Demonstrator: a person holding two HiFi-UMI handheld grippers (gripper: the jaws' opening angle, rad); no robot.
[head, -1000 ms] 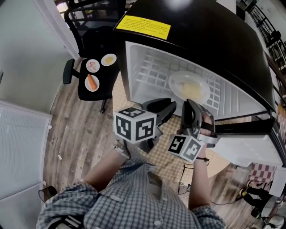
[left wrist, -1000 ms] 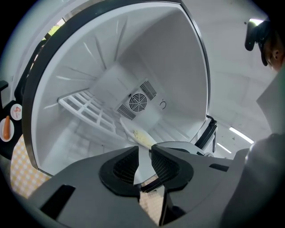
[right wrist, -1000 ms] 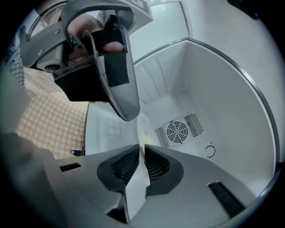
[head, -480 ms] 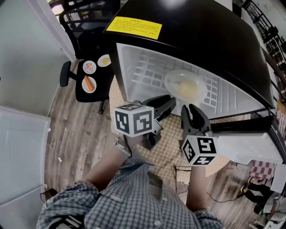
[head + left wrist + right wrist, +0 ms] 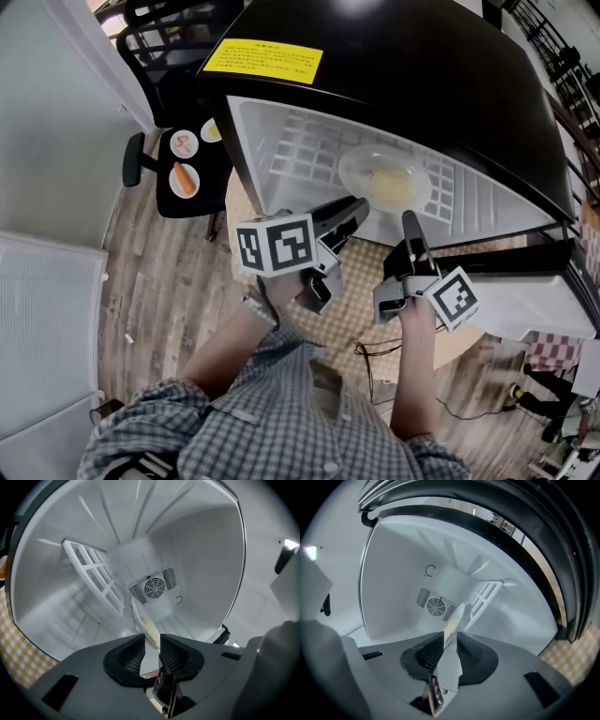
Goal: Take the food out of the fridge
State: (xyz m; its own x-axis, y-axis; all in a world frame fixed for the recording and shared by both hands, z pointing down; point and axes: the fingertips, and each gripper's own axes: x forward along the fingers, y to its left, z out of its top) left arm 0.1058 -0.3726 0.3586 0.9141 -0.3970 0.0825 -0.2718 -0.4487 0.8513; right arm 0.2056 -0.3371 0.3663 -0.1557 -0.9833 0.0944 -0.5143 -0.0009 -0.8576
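A clear plate (image 5: 384, 178) with pale yellow food sits on the white wire shelf (image 5: 309, 150) inside the open black fridge (image 5: 422, 84). My left gripper (image 5: 354, 208) hovers at the fridge mouth, left of the plate. Its jaws have just been opening and stand open with nothing between them (image 5: 152, 644); the plate (image 5: 140, 618) shows edge-on beyond them. My right gripper (image 5: 410, 220), rolled on its side, reaches the plate's near rim. In the right gripper view the plate (image 5: 457, 613) runs edge-on into the gap of the jaws (image 5: 450, 644), which stand apart.
The fridge door (image 5: 525, 305) hangs open at the right. A black office chair (image 5: 183, 187) left of the fridge carries three small plates of food (image 5: 183, 176). A chequered mat (image 5: 361, 291) and cables lie on the wooden floor. A white cabinet (image 5: 47, 319) stands at the left.
My right gripper has rolled over, its marker cube swinging from its left side to its right, and has pushed forward to the plate's rim. The left gripper has rolled slightly and stayed put.
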